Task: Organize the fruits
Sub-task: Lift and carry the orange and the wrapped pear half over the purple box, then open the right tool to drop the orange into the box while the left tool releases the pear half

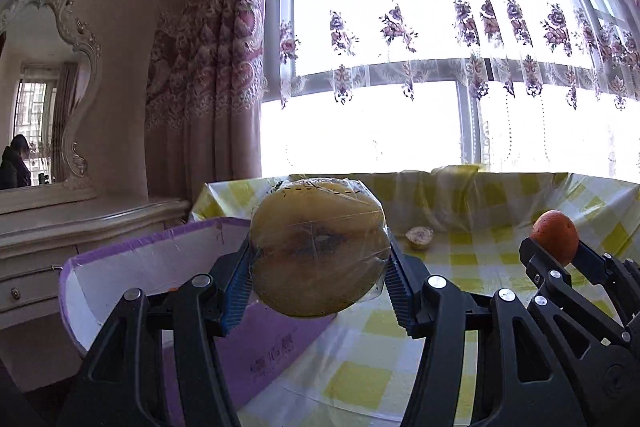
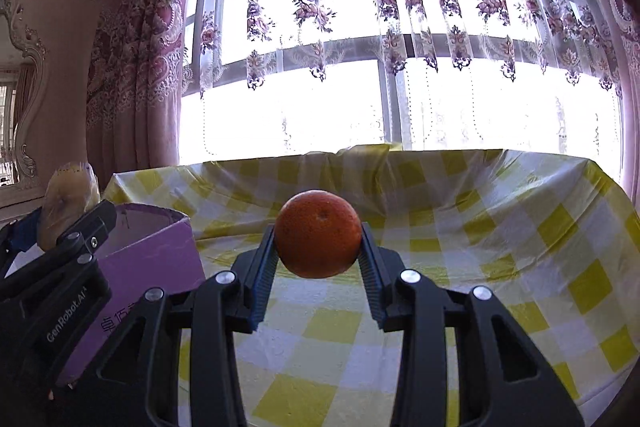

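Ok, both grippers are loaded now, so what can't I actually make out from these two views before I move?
- Inside of the purple box: left wrist view, mostly hidden by the wrapped yellow fruit and left gripper; right wrist view shows only the outer wall.
- Small pale item on the tablecloth: too small to identify.
- Outdoors: blown out by window glare.
- Orange underside: hidden within the right gripper.

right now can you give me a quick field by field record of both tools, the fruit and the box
left tool: shut on the plastic-wrapped yellow fruit, held in the air by the purple box
right tool: shut on the orange, held above the checked tablecloth
purple box: open, at the table's left side
loose fruit: small pale fruit lying on the tablecloth near the far edge
backdrop: bright window with floral curtains
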A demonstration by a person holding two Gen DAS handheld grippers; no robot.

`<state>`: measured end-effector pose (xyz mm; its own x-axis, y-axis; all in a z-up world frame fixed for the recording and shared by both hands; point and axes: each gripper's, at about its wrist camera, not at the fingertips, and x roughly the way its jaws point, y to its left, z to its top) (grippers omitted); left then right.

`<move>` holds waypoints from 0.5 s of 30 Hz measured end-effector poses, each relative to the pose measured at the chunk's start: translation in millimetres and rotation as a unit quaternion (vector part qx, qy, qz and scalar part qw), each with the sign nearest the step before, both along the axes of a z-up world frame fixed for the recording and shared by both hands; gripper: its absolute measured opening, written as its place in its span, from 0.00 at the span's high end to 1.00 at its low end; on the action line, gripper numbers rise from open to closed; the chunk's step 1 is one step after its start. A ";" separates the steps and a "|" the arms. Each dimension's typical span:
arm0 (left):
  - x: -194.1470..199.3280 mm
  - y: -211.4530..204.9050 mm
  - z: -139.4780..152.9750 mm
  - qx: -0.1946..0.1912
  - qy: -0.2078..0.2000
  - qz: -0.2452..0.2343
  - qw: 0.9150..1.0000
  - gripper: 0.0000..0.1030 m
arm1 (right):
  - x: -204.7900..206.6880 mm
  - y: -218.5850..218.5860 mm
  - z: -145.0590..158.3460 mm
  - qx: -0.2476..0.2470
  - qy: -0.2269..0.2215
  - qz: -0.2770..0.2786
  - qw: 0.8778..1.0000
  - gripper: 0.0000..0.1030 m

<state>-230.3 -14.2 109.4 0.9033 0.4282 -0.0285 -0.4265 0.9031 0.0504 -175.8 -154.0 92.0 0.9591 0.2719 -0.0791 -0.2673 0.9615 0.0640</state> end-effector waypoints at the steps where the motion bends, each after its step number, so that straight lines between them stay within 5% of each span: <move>1: -6.6 1.1 5.1 0.008 -0.014 0.011 1.000 0.46 | -7.3 3.3 3.8 -0.003 -0.015 0.001 1.000 0.61; 9: -44.6 24.6 30.4 0.021 -0.078 0.073 0.994 0.46 | -48.6 41.7 29.1 -0.035 -0.097 0.041 0.994 0.61; 15: -48.9 49.1 40.1 0.006 -0.077 0.089 0.993 0.46 | -58.1 79.7 41.7 -0.049 -0.114 0.082 0.989 0.61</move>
<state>-279.2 34.9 149.5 0.8067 0.5807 0.1100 -0.5825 0.8126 -0.0180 -233.8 -74.2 133.7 0.8987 0.4267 0.1013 -0.4166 0.9028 -0.1069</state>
